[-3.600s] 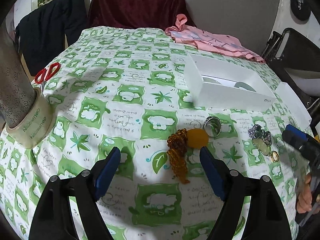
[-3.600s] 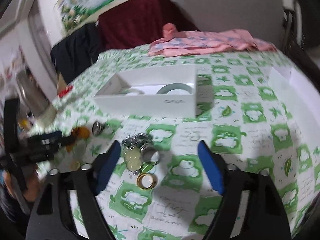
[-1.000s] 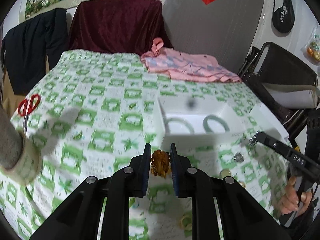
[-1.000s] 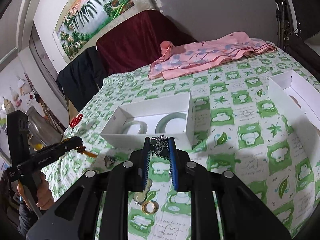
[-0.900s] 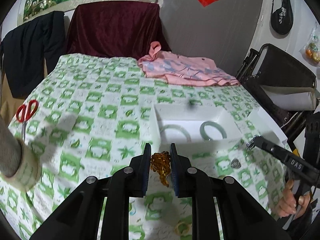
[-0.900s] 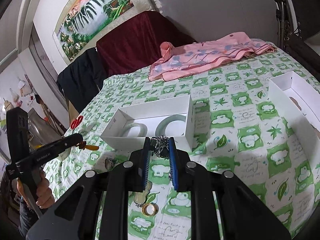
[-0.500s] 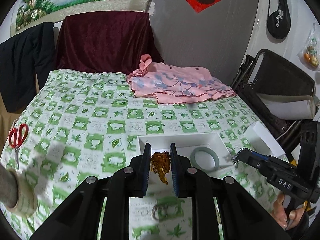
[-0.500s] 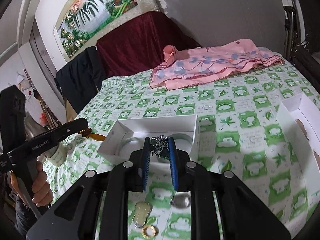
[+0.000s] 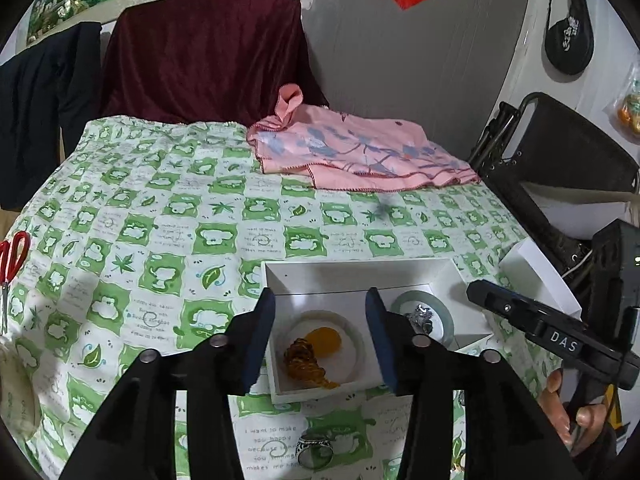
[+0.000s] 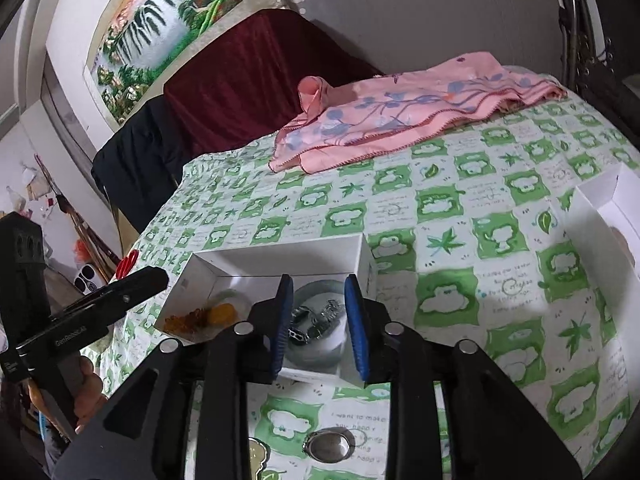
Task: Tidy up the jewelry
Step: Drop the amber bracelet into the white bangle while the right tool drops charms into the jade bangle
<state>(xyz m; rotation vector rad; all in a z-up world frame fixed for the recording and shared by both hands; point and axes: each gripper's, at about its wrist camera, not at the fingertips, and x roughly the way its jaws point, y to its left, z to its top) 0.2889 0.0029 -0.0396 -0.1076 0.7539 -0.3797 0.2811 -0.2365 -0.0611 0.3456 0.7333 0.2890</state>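
My left gripper (image 9: 320, 320) hangs over the left half of the white box (image 9: 352, 269), its jaws opening with nothing pressed between them. Below it the amber bead bracelet (image 9: 306, 362) with its orange pendant lies on the box floor inside a pale bangle (image 9: 356, 346). My right gripper (image 10: 319, 318) is over the box's right half, jaws also opening. The silver chain piece (image 10: 320, 322) rests loose on the green jade bangle (image 10: 320, 354) beneath it. Each gripper shows side-on in the other's view: right gripper (image 9: 476, 294), left gripper (image 10: 158, 276).
A silver ring (image 9: 314, 449) lies on the green-patterned cloth in front of the box, beside a pale pendant (image 10: 256, 456). A second white box (image 10: 608, 216) stands at the right. Red scissors (image 9: 11, 256) lie at the left edge, a pink cloth (image 9: 360, 156) at the back.
Both grippers moved forward over the white box and their jaws parted. The amber bracelet and the silver chain piece left the pads and now lie in the box.
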